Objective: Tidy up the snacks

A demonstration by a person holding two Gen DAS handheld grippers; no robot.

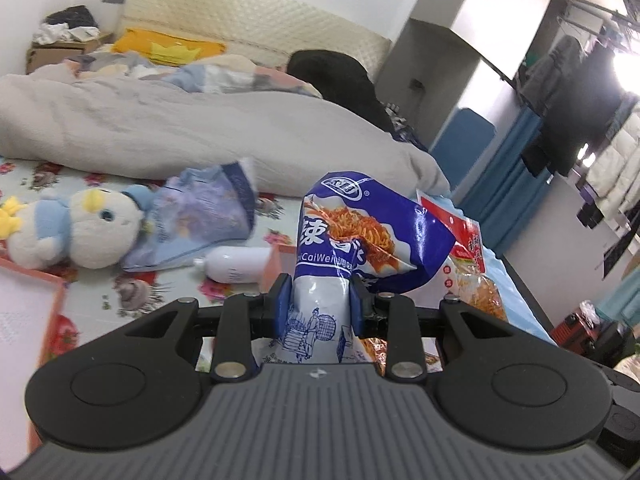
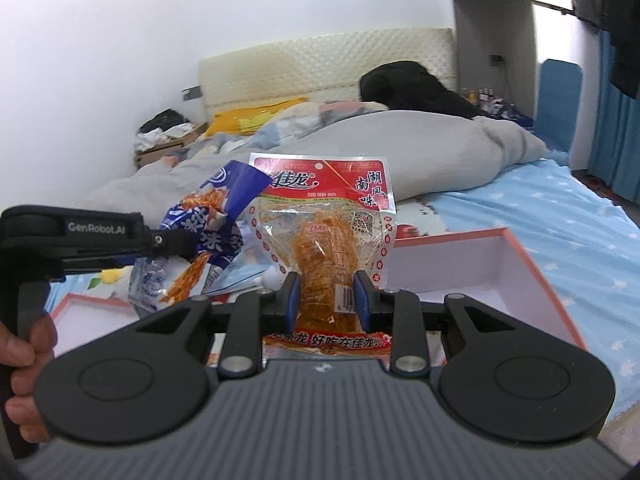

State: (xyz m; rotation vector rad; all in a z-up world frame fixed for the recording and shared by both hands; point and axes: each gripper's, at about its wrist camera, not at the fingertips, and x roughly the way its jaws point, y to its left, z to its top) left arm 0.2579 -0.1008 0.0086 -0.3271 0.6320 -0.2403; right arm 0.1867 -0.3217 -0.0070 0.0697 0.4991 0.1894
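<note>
The left gripper [image 1: 320, 304] is pinching a blue and white snack bag [image 1: 360, 232] between its blue pads, the jaws drawn in narrow around the crumpled lower part while the top of the bag is fanning out above. The right gripper [image 2: 326, 300] is clamping a red and clear snack packet [image 2: 324, 216] in the same way, its jaws squeezing the middle of the packet, which is standing upright with its red header on top. Both packs are being held above the bed [image 1: 168, 300], close beside each other; whether they are touching is hard to judge from these angles. In the right wrist view the left gripper's body is showing at the left with a hand [image 2: 24, 360] on its handle. A pink-rimmed box [image 2: 500, 260] is lying open on the bed just behind the red packet. Further left on the floral sheet, a plush toy [image 1: 76, 232], another bluish bag [image 1: 200, 216] and a white bottle [image 1: 236, 266] are lying together.
</note>
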